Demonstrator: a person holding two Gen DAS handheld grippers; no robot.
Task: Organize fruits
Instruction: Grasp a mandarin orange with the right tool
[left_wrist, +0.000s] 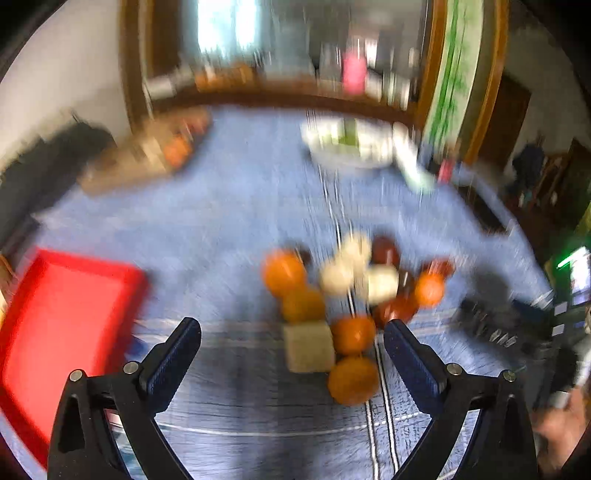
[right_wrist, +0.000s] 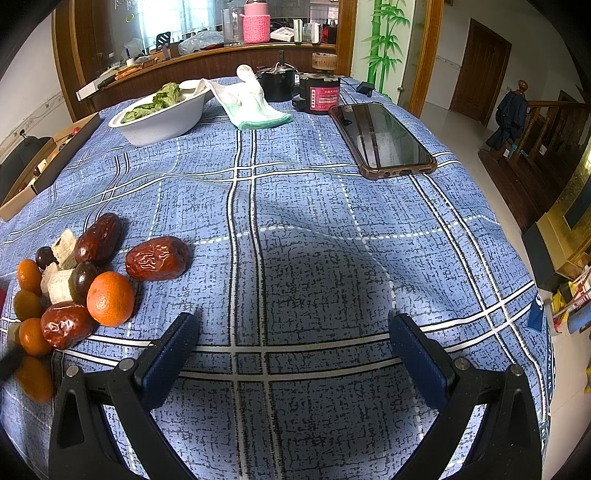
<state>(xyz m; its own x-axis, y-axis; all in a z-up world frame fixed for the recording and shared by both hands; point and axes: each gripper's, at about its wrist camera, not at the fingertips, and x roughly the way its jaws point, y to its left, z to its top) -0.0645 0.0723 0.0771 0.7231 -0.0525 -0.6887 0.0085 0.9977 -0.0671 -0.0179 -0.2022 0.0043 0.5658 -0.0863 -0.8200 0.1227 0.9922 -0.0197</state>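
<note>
A pile of fruit lies on the blue checked tablecloth (right_wrist: 314, 206): small oranges (right_wrist: 110, 298), red dates (right_wrist: 157, 258) and pale cut chunks (right_wrist: 61, 286). The left wrist view is blurred by motion; there the pile (left_wrist: 343, 295) sits just ahead of my left gripper (left_wrist: 291, 334), which is open and empty, with a pale cube (left_wrist: 309, 345) and an orange (left_wrist: 352, 380) between its fingers. A red tray (left_wrist: 66, 325) lies to the left. My right gripper (right_wrist: 293, 328) is open and empty over bare cloth, right of the pile.
A white bowl of greens (right_wrist: 162, 118), a white cloth (right_wrist: 251, 103), a black-and-red motor (right_wrist: 319, 94) and a phone (right_wrist: 382, 136) lie at the far side. A cardboard box (right_wrist: 40, 166) stands at the left edge. The table drops off at the right.
</note>
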